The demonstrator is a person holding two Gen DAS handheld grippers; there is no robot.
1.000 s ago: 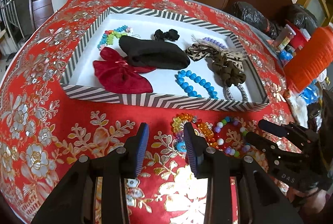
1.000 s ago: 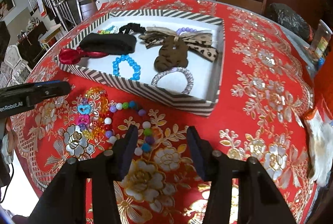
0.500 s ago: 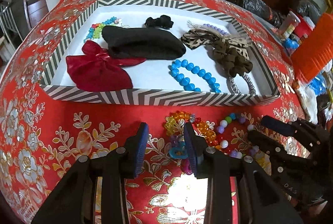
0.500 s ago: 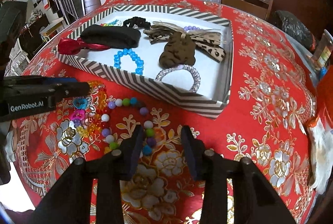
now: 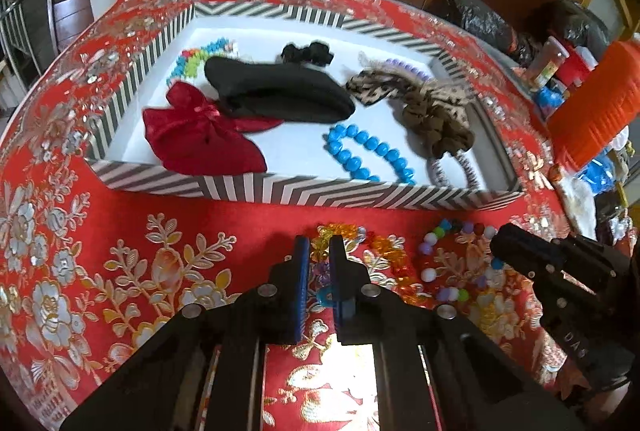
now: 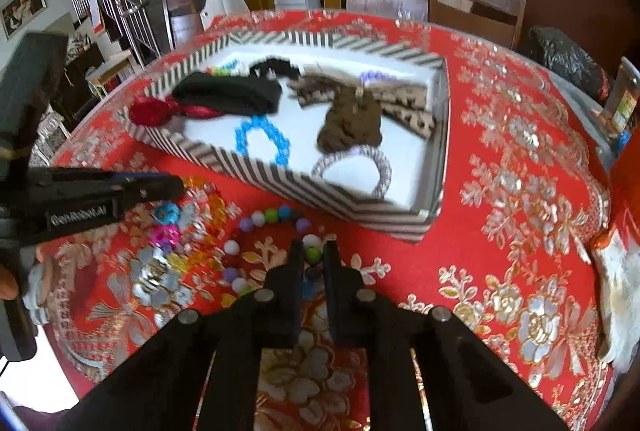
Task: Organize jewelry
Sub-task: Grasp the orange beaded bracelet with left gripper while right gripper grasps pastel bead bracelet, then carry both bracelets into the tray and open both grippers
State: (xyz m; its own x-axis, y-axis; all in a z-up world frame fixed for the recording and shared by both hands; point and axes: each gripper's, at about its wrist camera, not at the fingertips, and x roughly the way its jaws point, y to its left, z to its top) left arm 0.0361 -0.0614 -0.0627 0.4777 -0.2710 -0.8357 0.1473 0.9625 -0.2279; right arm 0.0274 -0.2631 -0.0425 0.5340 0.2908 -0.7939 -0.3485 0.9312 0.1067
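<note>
Both pairs of tongs were down on the red cloth just in front of the striped box (image 5: 304, 191), each working at a loose bracelet. The left gripper (image 5: 319, 263) had its fingers drawn almost together around the amber bead bracelet (image 5: 384, 251), with a turquoise bead showing in the narrow gap. The right gripper (image 6: 312, 255) was likewise nearly closed on the pastel bead bracelet (image 6: 264, 219), a green bead sitting between its tips. Whether either strand was truly pinched I could not tell.

To my eye this was the pickup step for the last two pieces outside the box. Next, each strand would need lifting clear of the near wall and setting down inside, on bare white floor beside the blue bracelet (image 5: 368, 155).

The left camera showed the box's full contents: the red bow (image 5: 196, 135), the black pouch (image 5: 280, 95) and the leopard scrunchie (image 5: 432, 107). The right camera alone showed the silver band (image 6: 352, 167) plainly in the box's near corner.
</note>
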